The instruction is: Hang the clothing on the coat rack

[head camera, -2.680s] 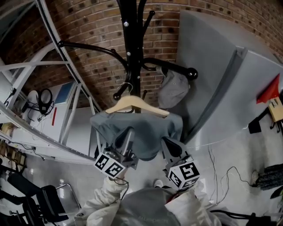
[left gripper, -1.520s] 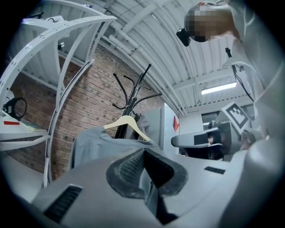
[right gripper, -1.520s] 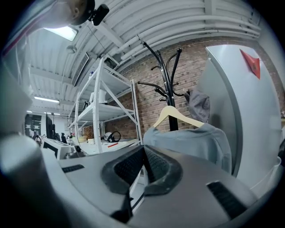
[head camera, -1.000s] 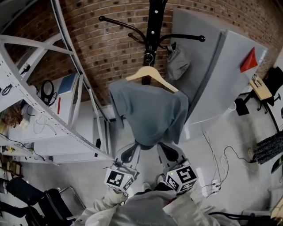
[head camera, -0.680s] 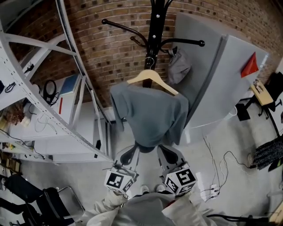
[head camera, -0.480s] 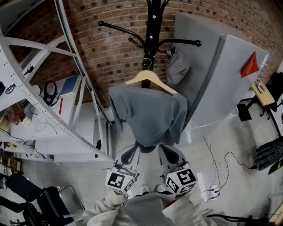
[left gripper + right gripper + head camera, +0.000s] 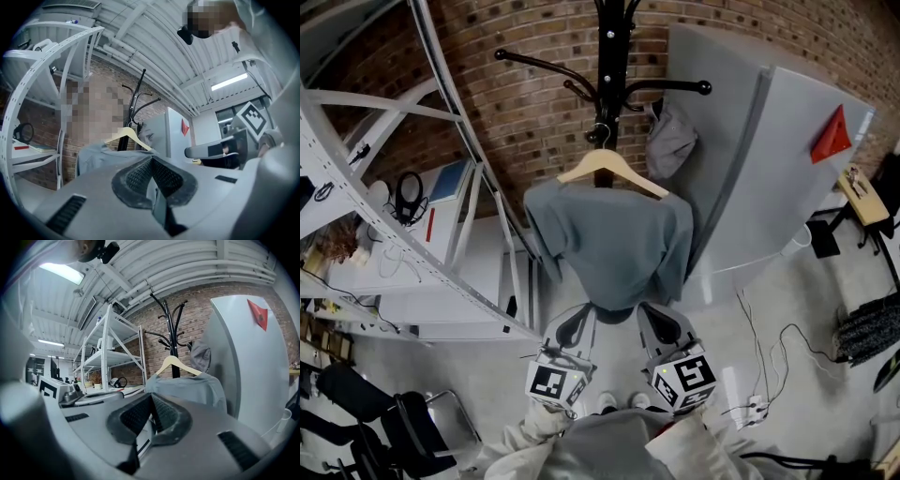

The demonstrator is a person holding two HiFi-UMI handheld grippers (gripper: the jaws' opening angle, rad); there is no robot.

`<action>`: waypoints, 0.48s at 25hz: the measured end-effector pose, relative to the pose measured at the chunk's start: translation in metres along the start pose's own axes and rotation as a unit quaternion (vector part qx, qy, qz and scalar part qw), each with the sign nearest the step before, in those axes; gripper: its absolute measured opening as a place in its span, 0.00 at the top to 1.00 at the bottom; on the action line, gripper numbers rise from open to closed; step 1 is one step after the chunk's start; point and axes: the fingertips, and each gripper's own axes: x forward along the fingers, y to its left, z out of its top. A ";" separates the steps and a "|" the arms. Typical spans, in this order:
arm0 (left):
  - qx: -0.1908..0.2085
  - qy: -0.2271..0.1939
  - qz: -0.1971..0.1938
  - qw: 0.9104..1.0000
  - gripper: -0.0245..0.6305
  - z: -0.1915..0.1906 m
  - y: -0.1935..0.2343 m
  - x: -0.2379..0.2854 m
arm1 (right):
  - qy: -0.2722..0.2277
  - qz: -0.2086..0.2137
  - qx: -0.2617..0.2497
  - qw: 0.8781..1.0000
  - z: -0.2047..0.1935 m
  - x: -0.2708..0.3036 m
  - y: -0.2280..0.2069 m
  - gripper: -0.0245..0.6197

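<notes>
- Grey shirt is on the coat rack. It is draped over a wooden hanger, and the hanger's hook is caught close in to the black pole, on what looks like a short lower peg.
- The shirt hangs free with its hem toward the person, and nothing props it from below. The hanger sits a little tilted, right end lower, so the cloth bunches more on the left shoulder.
- Left tongs: jaws pressed together, nothing between them.
- Right tongs: the same, shut and empty.
- Both tongs are held level, side by side, on the near side of the hem and pointing at the shirt. In each one's own view the shirt is ahead of the tips and clear of them.
- My reading is that the peg carries the weight, so no grip is needed. The empty, shut jaws suggest the hand-off to the rack is finished and the task is done, or all but done.
- A grey bundle of cloth already hangs on a right-hand peg, just right of the hanger. That is probably why the hanger went on the middle peg and not out on that arm.
- The rack stands against the brick wall, between white shelving on the left and a grey cabinet on the right.
- Risk: the hook's seat looks shallow, so a brush against the hem could swing the hanger.
</notes>
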 end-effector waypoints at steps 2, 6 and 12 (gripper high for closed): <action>-0.002 0.003 0.006 1.000 0.95 -0.001 0.000 0.001 | 0.001 0.001 0.000 1.000 0.000 -0.001 -0.001 0.92; -0.006 0.006 0.008 1.000 0.95 -0.008 -0.003 0.004 | 0.001 0.002 0.000 1.000 0.000 -0.005 -0.006 0.92; -0.010 0.015 0.015 1.000 0.95 -0.013 -0.012 0.012 | 0.002 0.004 0.002 1.000 -0.002 -0.010 -0.018 0.92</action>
